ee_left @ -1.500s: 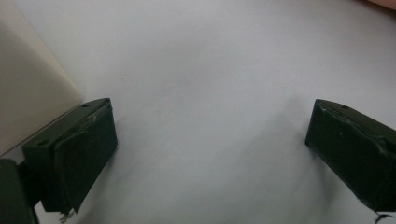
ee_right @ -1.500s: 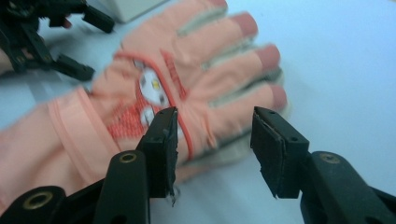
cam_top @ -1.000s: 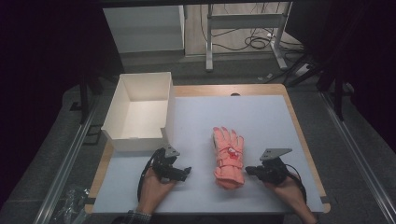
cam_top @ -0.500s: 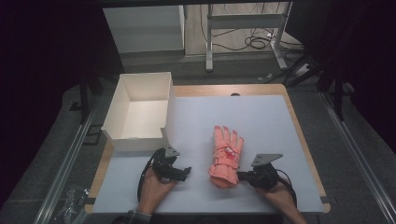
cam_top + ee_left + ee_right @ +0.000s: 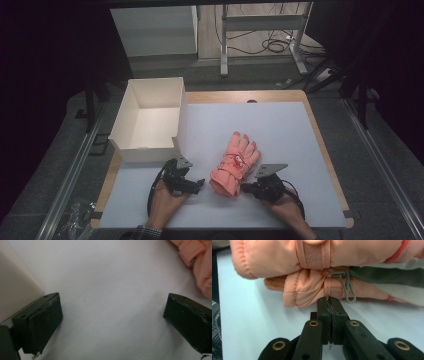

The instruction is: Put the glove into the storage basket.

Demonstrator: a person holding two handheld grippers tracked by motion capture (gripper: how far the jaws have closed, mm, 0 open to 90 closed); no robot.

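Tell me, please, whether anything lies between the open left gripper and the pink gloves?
Nothing visible does. Bare white table separates the left gripper from the gloves, which lie to its right; the white box stands off to the other side.

Pair of stacked salmon-pink padded gloves (image 5: 234, 167) flat on the white tabletop, fingers pointing away, cuffs nearest.

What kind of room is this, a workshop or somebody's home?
Most likely a lab or test room, not a home. A bare work table stands on grey carpet, with loose cables on the floor behind it, and a person works with two hand-held grippers near a pink glove and a white box.
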